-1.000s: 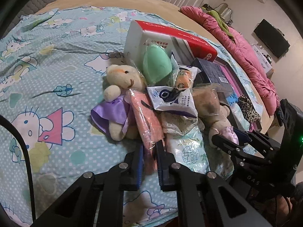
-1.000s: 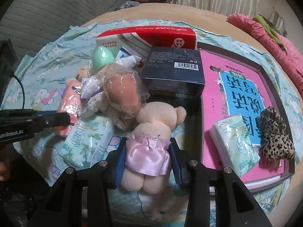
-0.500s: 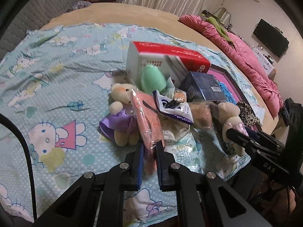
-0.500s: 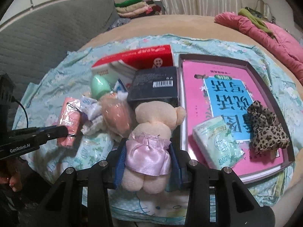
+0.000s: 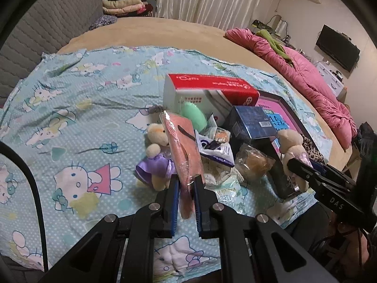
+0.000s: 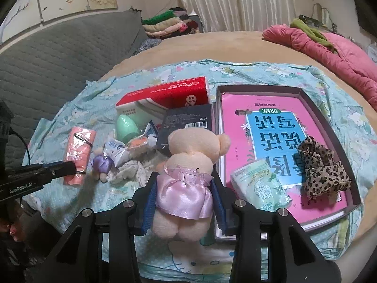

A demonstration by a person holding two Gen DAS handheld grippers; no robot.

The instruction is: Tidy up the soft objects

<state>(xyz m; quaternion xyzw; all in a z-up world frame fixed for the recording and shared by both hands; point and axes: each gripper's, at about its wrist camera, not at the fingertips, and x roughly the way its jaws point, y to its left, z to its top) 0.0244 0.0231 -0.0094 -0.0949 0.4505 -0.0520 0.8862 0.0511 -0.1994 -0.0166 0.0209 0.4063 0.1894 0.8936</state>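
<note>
Cartoon-print blue sheet (image 5: 77, 122) covers a tan, seemingly round bed (image 5: 150, 30).

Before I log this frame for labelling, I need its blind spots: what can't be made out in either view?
- Right wrist view: the pink-dress bear's face; it is turned away from the camera.
- Left wrist view: the salmon pack's lower end, hidden between the left gripper's jaws.
- Right wrist view: the tray's near corner, behind the right gripper.
- Both views: box print, too small.
</note>
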